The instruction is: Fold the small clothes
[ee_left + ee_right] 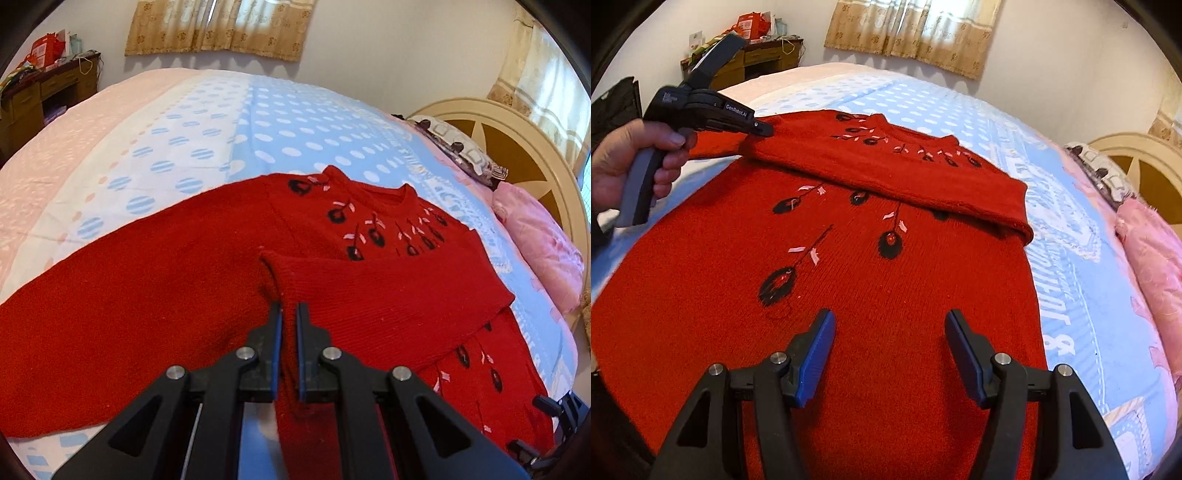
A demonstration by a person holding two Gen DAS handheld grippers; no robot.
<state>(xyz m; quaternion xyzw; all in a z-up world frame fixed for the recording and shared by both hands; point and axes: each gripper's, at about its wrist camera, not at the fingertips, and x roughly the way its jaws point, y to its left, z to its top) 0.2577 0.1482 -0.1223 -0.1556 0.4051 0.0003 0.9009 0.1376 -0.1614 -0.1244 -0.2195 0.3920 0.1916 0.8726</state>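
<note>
Two grippers over one red sweater (886,295) spread flat on the polka-dot bedspread (295,122).

My left gripper (289,314) is pinched on the cuff of a sleeve (369,280) that lies folded across the chest; red knit fills the narrow gap between its fingers (274,332), and from the right wrist view I see its tip (764,129) at the sleeve end with the hand (624,162) on the trigger. My right gripper (890,332) hovers above the sweater's lower body with fingers spread wide, nothing between them; I cannot tell whether the pads (820,343) touch the knit. The hem is cut off by both gripper bodies. The other sleeve runs out of the left wrist view's edge.
</note>
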